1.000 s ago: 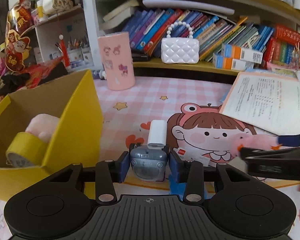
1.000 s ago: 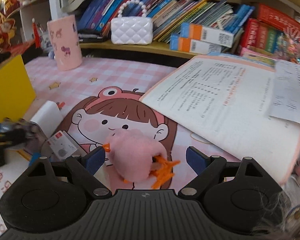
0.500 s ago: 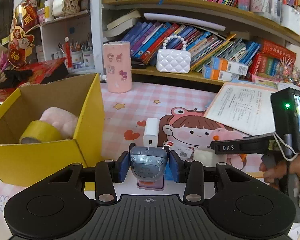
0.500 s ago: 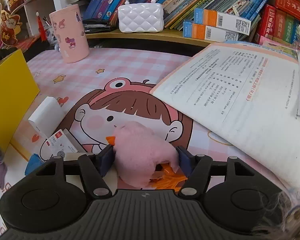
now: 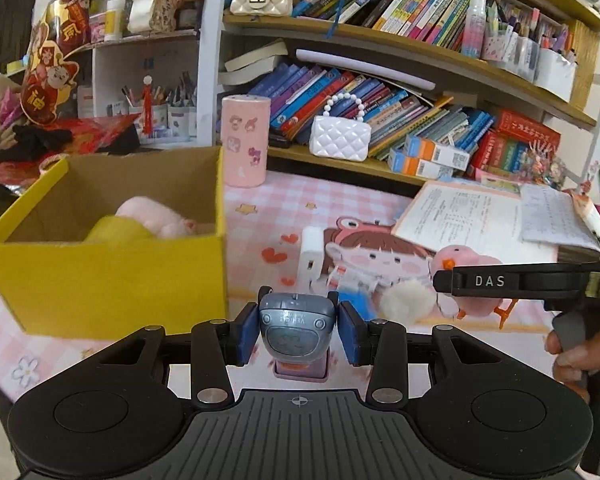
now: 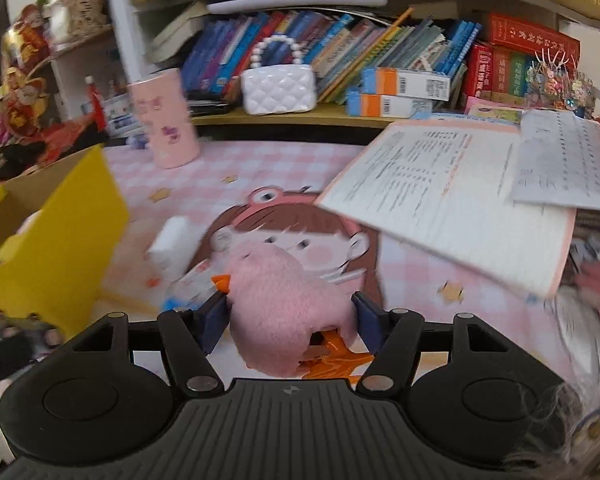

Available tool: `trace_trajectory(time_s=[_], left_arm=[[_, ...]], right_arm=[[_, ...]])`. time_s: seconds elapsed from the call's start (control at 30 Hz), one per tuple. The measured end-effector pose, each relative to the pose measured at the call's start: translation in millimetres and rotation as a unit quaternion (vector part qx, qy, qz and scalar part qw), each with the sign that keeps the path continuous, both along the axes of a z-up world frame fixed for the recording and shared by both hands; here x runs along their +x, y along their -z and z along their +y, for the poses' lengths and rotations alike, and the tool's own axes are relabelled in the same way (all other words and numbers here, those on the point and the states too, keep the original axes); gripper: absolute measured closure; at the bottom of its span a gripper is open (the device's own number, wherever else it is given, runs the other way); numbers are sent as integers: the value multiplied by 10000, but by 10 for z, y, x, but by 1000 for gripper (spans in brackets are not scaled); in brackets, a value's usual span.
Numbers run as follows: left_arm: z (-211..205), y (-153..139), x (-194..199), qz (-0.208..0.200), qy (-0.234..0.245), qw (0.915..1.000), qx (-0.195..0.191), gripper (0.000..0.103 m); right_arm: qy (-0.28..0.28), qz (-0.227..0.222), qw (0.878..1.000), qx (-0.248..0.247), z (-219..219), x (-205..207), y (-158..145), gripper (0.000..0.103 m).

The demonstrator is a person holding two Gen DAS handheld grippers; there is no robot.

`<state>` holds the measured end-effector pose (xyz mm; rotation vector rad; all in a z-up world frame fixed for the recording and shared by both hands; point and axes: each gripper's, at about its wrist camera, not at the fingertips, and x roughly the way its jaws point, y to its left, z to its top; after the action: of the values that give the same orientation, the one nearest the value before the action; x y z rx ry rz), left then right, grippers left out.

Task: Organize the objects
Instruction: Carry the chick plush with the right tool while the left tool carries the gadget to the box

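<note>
A small blue-grey plastic robot-faced toy [image 5: 297, 331] sat upright, pinched between the left jaws. A fluffy pink plush bird with orange beak and feet [image 6: 287, 320] filled the right jaws, squeezed.

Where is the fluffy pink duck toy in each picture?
Left wrist view: the pink duck toy is at the right, held off the mat in the right hand-held gripper.
Right wrist view: it is low in the middle, squeezed between the blue pads.
Shared landmark: the white quilted purse on the bookshelf, up behind the duck in both.
</note>
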<state>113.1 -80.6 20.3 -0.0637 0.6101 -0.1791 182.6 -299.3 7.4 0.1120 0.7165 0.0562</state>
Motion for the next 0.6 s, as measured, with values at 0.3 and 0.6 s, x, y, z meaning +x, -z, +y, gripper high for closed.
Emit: trace_trajectory(time_s=[0.3, 0.6], left_arm=[[628, 30, -442, 25, -186, 9998, -33, 63], [1259, 35, -822, 65, -645, 9979, 9, 63]], right_arm=[[-184, 275, 9993, 143, 823, -756, -33, 39], [-593, 482, 9971, 32, 1573, -1127, 36, 39]])
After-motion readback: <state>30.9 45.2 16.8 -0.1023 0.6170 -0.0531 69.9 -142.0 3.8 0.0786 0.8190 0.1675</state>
